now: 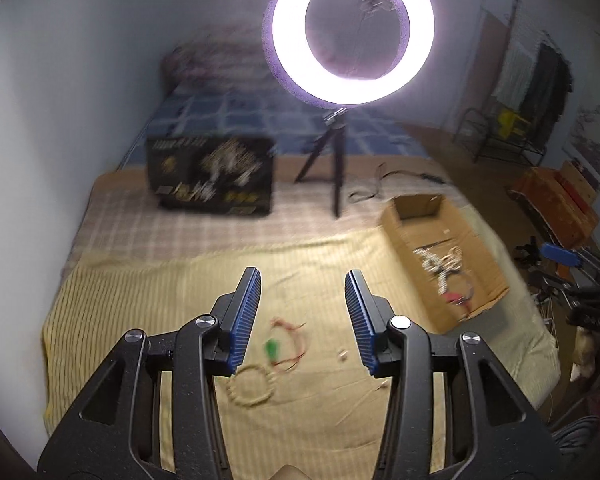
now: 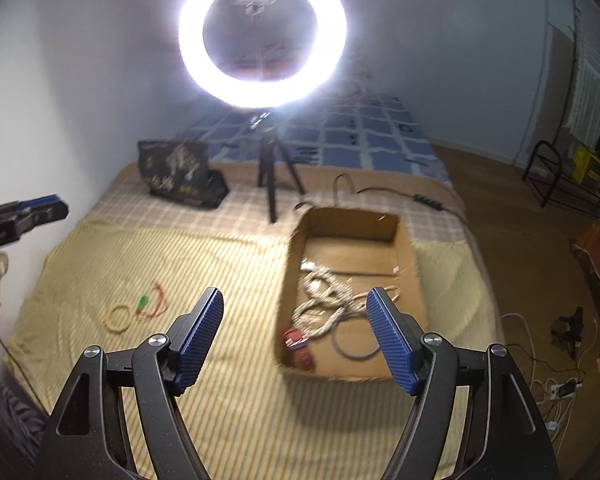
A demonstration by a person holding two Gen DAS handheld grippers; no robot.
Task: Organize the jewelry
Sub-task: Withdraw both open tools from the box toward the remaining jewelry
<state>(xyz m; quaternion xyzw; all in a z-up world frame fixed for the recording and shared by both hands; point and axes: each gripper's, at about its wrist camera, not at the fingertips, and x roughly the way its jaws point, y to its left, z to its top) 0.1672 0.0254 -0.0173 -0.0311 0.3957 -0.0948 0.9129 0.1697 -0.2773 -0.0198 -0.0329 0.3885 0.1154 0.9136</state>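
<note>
Your pale beaded ring bracelet (image 1: 250, 387) lies on the yellow striped bedspread (image 1: 140, 320), just beside the red cord with a green pendant (image 1: 286, 340); both look light, limp and likely to slip, so pinch across the beads (not the thin cord). Your left gripper (image 1: 303, 294) hovers above them, jaws apart and empty. Your right gripper (image 2: 296, 314), also spread and empty, points at the open brown cardboard box (image 2: 352, 232) holding 1 heap of pale chains (image 2: 324, 296).

Left hand-held gripper (image 1: 303, 280) hovers above the bed (image 1: 140, 304), blue pads spread and empty; right hand-held gripper (image 2: 296, 300) hangs likewise over the bed, fingers wide apart.
</note>
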